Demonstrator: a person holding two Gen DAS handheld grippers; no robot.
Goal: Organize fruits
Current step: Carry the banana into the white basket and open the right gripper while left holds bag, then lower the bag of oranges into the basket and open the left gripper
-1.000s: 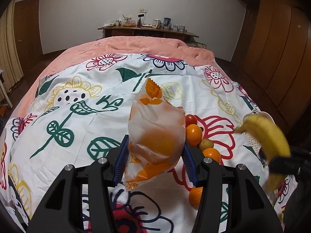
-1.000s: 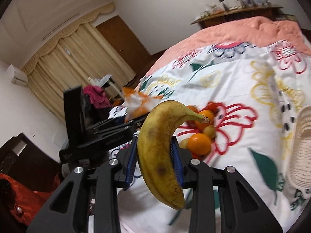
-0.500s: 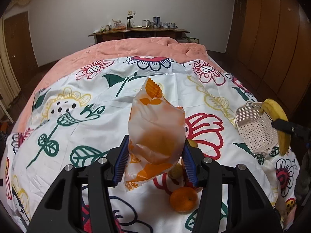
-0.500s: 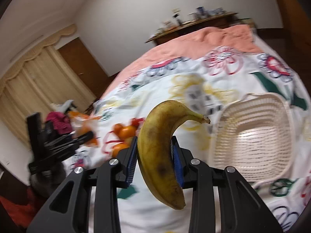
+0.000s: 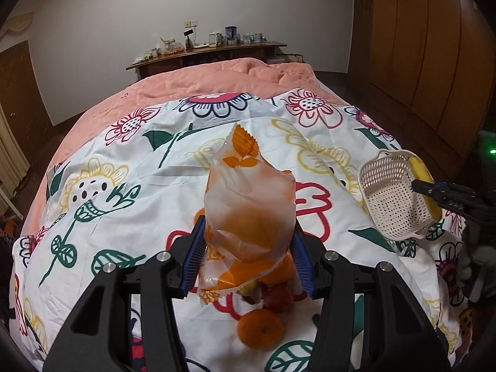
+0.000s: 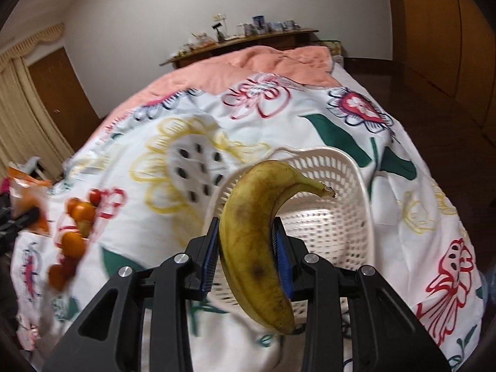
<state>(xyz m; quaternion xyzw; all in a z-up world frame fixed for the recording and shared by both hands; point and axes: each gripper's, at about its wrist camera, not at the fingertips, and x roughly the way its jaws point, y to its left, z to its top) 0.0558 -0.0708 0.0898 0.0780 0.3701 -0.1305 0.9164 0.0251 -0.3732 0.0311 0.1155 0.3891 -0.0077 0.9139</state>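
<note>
Right wrist: banana (image 6: pixel 257 241) whole, left wrist: edge-on

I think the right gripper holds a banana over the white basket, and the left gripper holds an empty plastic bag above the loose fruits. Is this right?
Not quite: the plastic bag is not empty. The left wrist view shows orange fruit through its film. The rest holds: the right gripper grips the banana at the white basket, and the left gripper holds the bag above the loose fruits.

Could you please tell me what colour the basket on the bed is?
The basket is cream-white perforated plastic, seen best in the right wrist view.
</note>
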